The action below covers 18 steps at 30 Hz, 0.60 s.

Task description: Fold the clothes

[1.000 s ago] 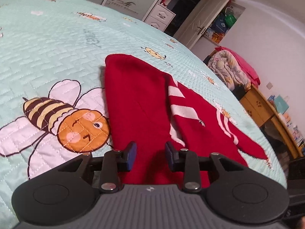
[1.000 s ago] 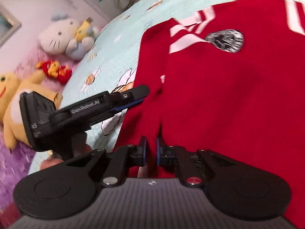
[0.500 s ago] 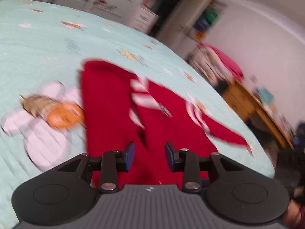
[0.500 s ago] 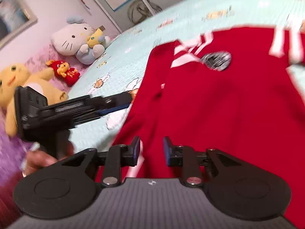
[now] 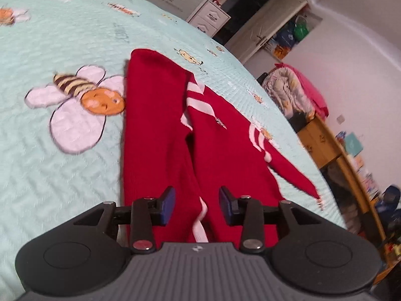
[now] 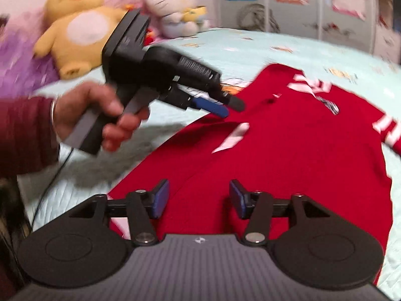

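Tongs left and right both just opened, gripping nothing (red sweater flat on quilt).

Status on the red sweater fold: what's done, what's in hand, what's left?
Done: one side of the red sweater is folded over the body on the bee-print bedspread. In hand: nothing; the left gripper and right gripper have just been opening, with no cloth pinched between the jaws. Left: the other sleeve lies spread out, and the body needs folding.
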Tool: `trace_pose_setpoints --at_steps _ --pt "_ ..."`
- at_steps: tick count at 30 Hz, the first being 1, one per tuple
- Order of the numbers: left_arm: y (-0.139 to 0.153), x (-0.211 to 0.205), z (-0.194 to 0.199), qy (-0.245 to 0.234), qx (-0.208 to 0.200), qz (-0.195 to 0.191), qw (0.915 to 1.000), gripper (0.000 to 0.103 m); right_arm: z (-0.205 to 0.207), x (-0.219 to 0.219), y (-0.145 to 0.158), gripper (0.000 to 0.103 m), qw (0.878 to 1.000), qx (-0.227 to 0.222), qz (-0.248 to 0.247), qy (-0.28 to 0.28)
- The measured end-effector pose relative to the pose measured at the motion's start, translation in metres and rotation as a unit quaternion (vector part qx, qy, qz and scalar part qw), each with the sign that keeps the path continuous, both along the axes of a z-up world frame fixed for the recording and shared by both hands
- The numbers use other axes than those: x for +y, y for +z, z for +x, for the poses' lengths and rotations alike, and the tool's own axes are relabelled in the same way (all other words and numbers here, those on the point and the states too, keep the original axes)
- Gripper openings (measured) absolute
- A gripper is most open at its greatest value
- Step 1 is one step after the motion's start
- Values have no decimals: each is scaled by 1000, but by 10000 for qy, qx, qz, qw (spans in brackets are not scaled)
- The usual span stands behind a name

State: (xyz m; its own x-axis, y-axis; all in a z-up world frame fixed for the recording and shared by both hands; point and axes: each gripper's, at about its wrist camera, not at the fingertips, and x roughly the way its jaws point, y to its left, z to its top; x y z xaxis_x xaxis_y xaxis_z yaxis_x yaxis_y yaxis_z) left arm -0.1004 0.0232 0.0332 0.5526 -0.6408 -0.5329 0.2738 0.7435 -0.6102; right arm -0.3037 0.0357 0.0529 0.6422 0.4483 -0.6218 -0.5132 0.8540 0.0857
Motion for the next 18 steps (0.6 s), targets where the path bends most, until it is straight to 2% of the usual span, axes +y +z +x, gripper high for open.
trace_pose_setpoints --at_steps 3,5,8,14,18 --pt "-6 -5 -7 29 93 195 9998 43 -11 10 -8 55 9995 -23 -271 155" --pt "-2 -6 -18 1 -15 142 9999 43 -20 17 -14 55 9977 -220 -611 182" --pt "6 -12 -40 -108 -211 342 9991 43 -34 22 -15 55 9938 -532 -948 236" --pt "-5 -34 -73 -545 -333 1090 9920 44 -35 17 -14 54 9939 -600 -912 156" --pt "-6 -34 -69 -479 -216 974 9939 48 -42 20 -15 54 9895 -843 -1160 188"
